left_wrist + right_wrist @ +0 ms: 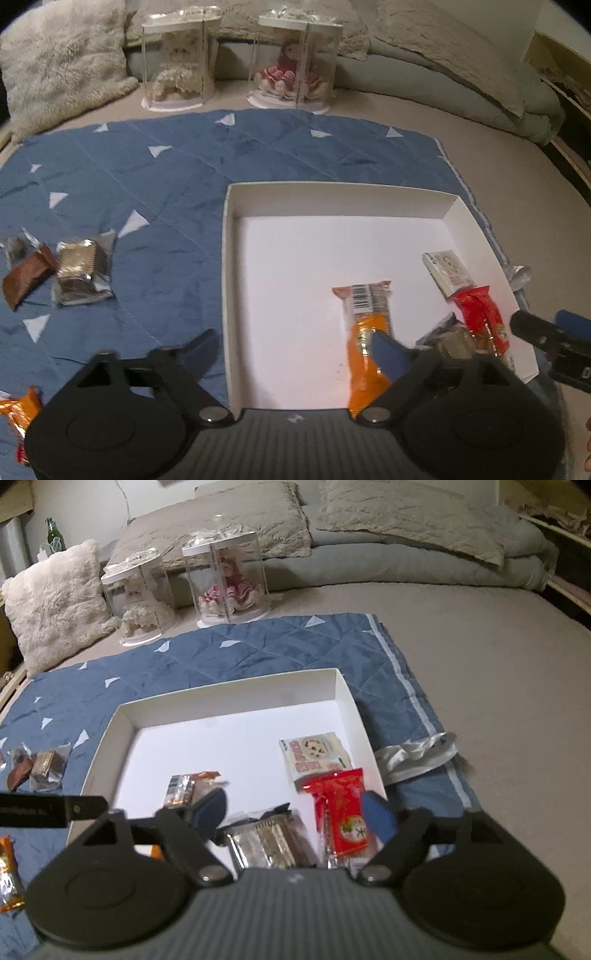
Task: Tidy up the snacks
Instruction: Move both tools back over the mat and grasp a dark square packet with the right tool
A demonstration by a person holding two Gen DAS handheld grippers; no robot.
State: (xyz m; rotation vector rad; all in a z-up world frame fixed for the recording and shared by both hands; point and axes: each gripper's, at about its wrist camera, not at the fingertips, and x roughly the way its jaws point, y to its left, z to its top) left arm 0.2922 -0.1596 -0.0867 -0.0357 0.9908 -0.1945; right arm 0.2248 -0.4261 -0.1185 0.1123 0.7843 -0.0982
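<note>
A shallow white cardboard tray [452, 210] sits on a quilted blue cloth with white triangles [147, 177], spread over a beige bed. Behind the cloth stand two clear plastic display cases, one holding a cream plush figure [177, 62], the other a red-and-pink one [295, 62], with shaggy pale cushions [62, 55] and folded grey bedding beyond them.

Inside the tray, crowded into its near right part, lie an orange foil snack bar with a barcode end [365, 332], a white printed cookie packet [314, 755], a glossy red wrapper [341, 812] and a silvery, crinkled brown-filled packet [269, 838]. The far and left parts of the tray floor are bare white.

The left gripper [295, 350] hangs over the tray's near edge, jaws spread wide with nothing between them; its right blue fingertip overlaps the orange bar. The right gripper [295, 812] is likewise released, its fingers straddling the silvery packet and the red wrapper.

Out on the cloth, left of the tray, lie a brown wrapper [26, 273] and a gold-and-silver foil packet [81, 273], touching. Another orange wrapper [18, 410] shows at the near left edge. A crumpled silver-white wrapper [417, 755] lies just beside the tray's right wall.
</note>
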